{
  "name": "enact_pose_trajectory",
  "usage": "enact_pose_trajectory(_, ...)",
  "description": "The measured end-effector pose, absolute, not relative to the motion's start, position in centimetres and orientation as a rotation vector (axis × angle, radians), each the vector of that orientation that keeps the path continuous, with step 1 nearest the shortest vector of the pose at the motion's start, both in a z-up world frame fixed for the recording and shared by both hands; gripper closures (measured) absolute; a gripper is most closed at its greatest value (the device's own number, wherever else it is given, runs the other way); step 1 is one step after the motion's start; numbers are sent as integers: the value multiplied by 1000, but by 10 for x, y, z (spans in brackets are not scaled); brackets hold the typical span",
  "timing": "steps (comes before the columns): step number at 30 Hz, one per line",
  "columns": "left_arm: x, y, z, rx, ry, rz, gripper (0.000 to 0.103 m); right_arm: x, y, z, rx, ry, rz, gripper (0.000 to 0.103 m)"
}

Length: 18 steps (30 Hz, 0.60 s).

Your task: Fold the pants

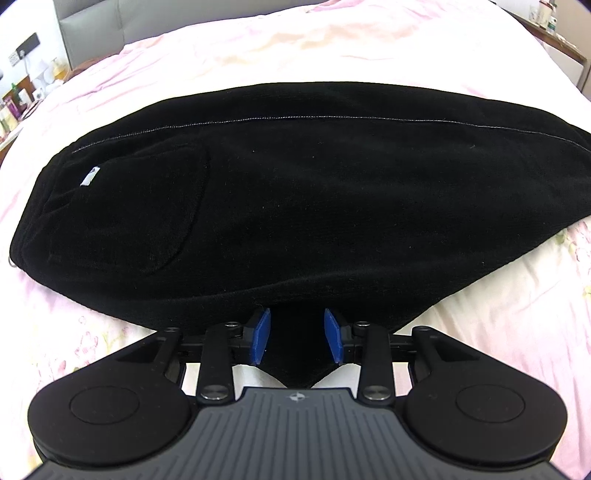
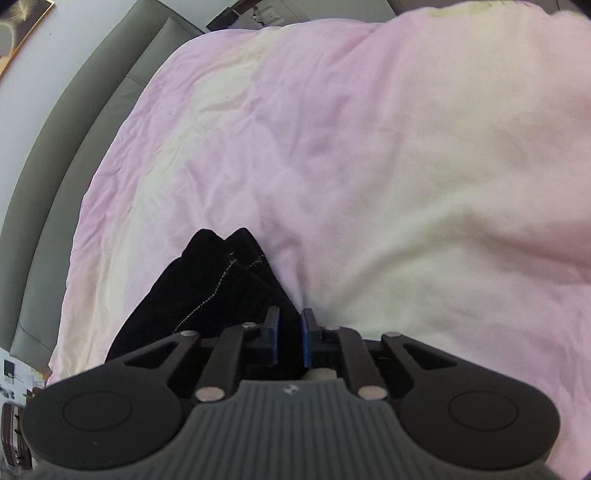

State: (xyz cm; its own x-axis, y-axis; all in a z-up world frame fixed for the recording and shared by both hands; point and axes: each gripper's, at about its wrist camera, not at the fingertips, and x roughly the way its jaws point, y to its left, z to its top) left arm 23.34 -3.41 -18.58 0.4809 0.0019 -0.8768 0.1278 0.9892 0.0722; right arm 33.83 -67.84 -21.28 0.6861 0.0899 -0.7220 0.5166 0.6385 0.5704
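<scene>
Black pants (image 1: 295, 192) lie folded lengthwise across the pink bed, waistband and back pocket at the left, a white stitched seam running along the top. My left gripper (image 1: 297, 338) is at the pants' near edge with its blue pads apart and a tongue of black fabric lying between them. In the right wrist view, my right gripper (image 2: 290, 343) has its pads nearly together on the edge of the black pants (image 2: 207, 291), whose leg ends bunch just ahead and to the left of it.
The pink and cream floral bedsheet (image 1: 258, 44) covers the bed all round. A grey padded headboard (image 2: 74, 129) runs along the left. Nightstands with bottles stand at far left (image 1: 22, 99) and far right (image 1: 546, 18).
</scene>
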Motion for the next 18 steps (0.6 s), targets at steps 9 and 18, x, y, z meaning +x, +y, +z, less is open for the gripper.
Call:
enact_pose_trajectory(9, 268, -20, -164, 157, 1005, -47, 61, 386, -676, -153, 600, 832, -125, 52)
enact_pose_trajectory(18, 300, -2, -182, 95, 1056, 1, 61, 459, -661, -190, 601, 936, -130, 62)
